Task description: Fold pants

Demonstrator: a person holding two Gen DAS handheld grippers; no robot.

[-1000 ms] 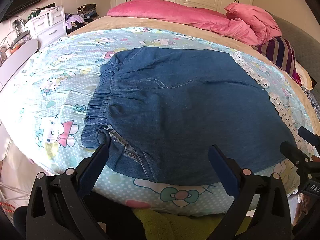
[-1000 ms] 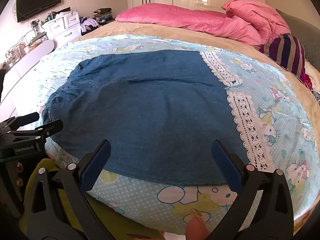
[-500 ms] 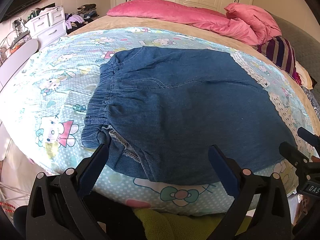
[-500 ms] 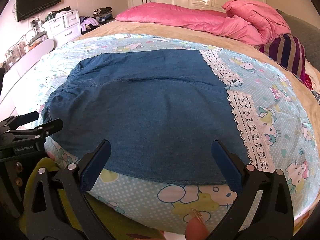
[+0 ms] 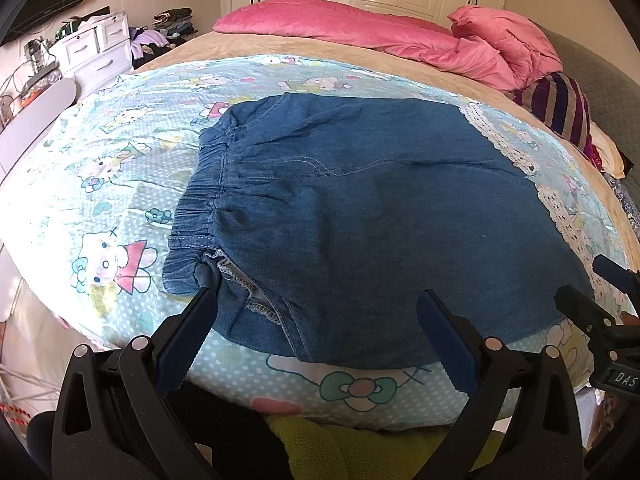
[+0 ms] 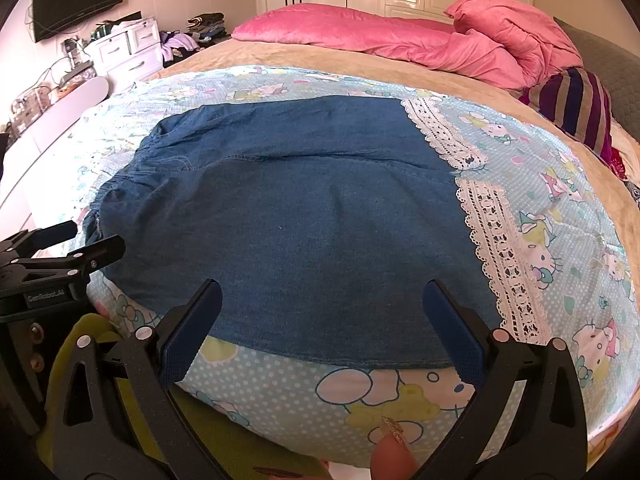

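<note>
With the left tool (image 5: pixel 316 320) and right tool (image 6: pixel 322 316) both spread and empty, we judge the soft, limp denim pants (image 5: pixel 360 216), flat on the bed (image 5: pixel 120 208), best pinched at the near edge.

I see the pants (image 5: pixel 360 216) lying flat on the bed (image 5: pixel 120 168), waistband at nine o'clock, pillows (image 5: pixel 360 32) behind at twelve, drawers (image 5: pixel 96 52) at ten.
</note>
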